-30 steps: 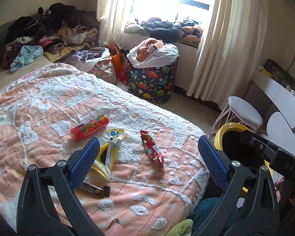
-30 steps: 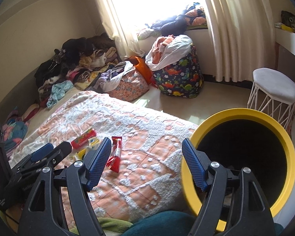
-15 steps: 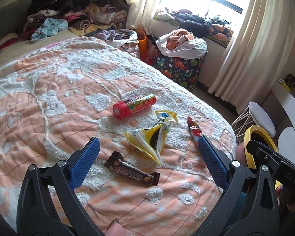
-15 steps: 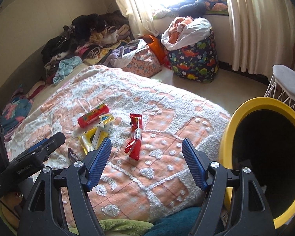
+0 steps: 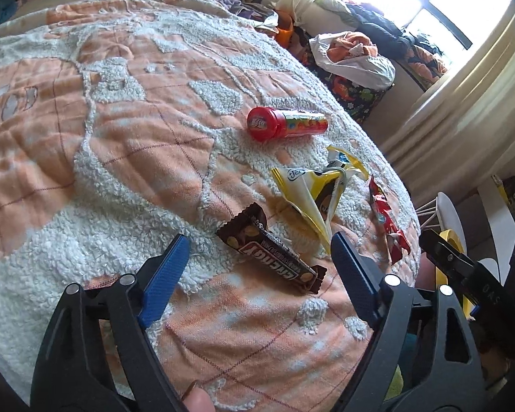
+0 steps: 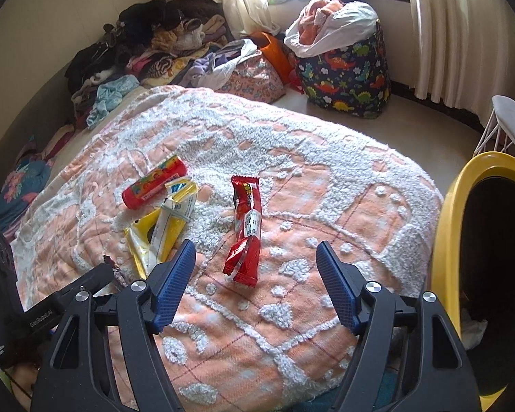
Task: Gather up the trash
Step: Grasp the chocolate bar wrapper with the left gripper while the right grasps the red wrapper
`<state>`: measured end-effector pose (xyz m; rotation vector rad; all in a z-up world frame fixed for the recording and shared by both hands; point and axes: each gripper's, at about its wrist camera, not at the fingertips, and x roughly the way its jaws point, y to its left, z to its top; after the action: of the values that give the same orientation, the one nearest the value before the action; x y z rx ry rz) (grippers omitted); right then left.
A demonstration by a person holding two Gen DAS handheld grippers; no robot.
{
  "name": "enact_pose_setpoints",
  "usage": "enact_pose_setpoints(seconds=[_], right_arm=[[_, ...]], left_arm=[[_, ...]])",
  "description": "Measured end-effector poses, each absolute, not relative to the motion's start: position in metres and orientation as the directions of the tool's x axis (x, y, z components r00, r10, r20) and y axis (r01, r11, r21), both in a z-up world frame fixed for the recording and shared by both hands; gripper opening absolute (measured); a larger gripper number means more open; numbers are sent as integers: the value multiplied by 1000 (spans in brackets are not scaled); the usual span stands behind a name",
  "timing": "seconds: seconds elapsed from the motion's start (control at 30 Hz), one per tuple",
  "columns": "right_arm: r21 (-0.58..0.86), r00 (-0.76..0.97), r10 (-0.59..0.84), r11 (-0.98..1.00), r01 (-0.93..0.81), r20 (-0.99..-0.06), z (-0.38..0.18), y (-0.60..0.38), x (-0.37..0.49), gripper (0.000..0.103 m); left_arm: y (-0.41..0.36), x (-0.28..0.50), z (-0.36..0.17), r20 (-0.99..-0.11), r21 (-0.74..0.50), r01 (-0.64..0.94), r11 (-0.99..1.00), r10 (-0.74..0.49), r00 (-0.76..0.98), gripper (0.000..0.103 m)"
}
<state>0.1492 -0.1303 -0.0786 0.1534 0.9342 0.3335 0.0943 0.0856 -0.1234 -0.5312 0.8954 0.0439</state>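
My left gripper (image 5: 257, 257), jaws released, frames the brown bar (image 5: 271, 254); I should straddle it crosswise. My right gripper (image 6: 254, 267), released, faces the red wrapper (image 6: 245, 230) at twelve o'clock.

Daylight is streaming through the overexposed, dark-framed window (image 5: 463, 10), blowing out the pale pleated curtains (image 6: 463, 31). The peach-and-white tufted bedspread (image 5: 137, 137) is lying softly lit, perhaps slightly motion-blurred in the left wrist view. Fisheye distortion is bending both frames, corners darkening.

Yellow bin (image 6: 446, 240) cut off rightward
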Motion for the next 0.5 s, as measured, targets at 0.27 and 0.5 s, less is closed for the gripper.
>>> enact_pose_setpoints(seconds=[0.27, 0.5], right_arm=[[311, 452, 369, 929, -201, -812, -110, -113, 173, 35], [360, 449, 402, 916, -178, -798, -114, -125, 168, 16]], left_arm=[[78, 100, -133, -745, -467, -214, 858, -251, 618, 52], [87, 104, -143, -745, -491, -230, 840, -268, 611, 40]])
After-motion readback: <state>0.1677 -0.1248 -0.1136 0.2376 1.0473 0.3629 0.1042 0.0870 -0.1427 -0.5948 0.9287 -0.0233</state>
